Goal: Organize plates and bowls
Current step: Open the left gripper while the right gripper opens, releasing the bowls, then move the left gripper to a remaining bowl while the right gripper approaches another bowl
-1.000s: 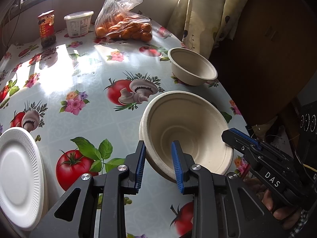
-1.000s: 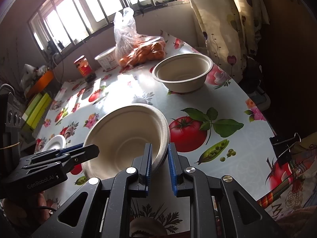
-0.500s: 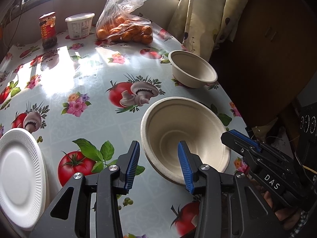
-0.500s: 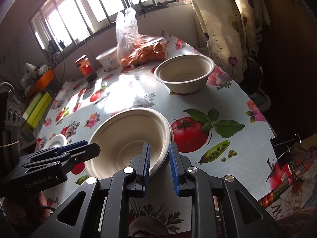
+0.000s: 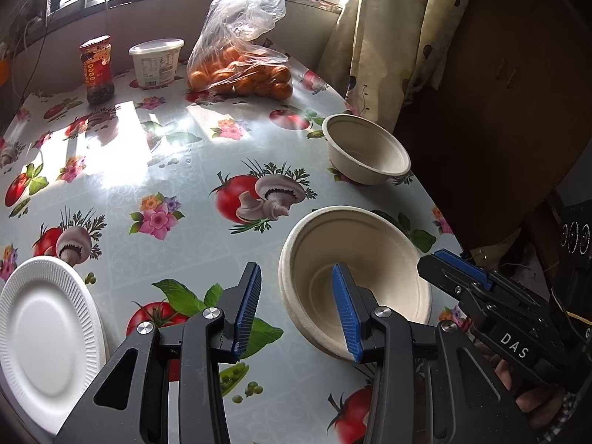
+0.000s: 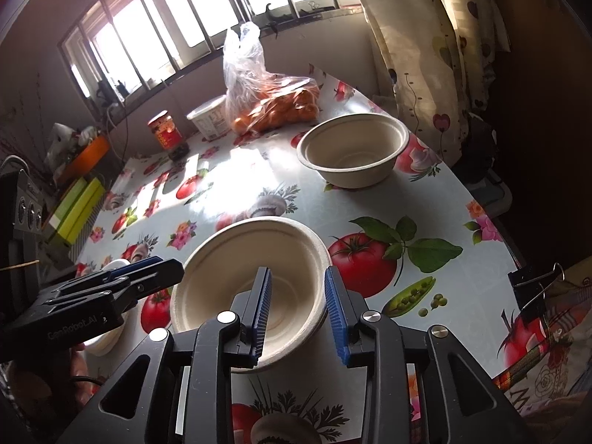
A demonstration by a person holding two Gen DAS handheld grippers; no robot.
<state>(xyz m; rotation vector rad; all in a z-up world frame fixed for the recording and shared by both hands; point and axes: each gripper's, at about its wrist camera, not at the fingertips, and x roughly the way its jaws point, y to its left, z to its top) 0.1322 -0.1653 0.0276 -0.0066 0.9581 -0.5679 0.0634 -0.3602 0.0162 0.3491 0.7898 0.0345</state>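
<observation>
Now two hand-held grippers are meeting over a near bowl (image 5: pixel 355 277) sitting on the tabletop (image 5: pixel 177 185), probably so it can be let go there. Seen from the left wrist, the left hand-held gripper (image 5: pixel 296 309) is hanging released, its pads straddling the rim at 9 o'clock without pressing. Seen from the right wrist, the right hand-held gripper (image 6: pixel 298 312) is opening, its pads clearing the rim at 5 o'clock. A far bowl (image 5: pixel 368 153) is waiting at 1 o'clock, likely the next to be stacked. A white plate (image 5: pixel 46 333) is lying at 8 o'clock.
</observation>
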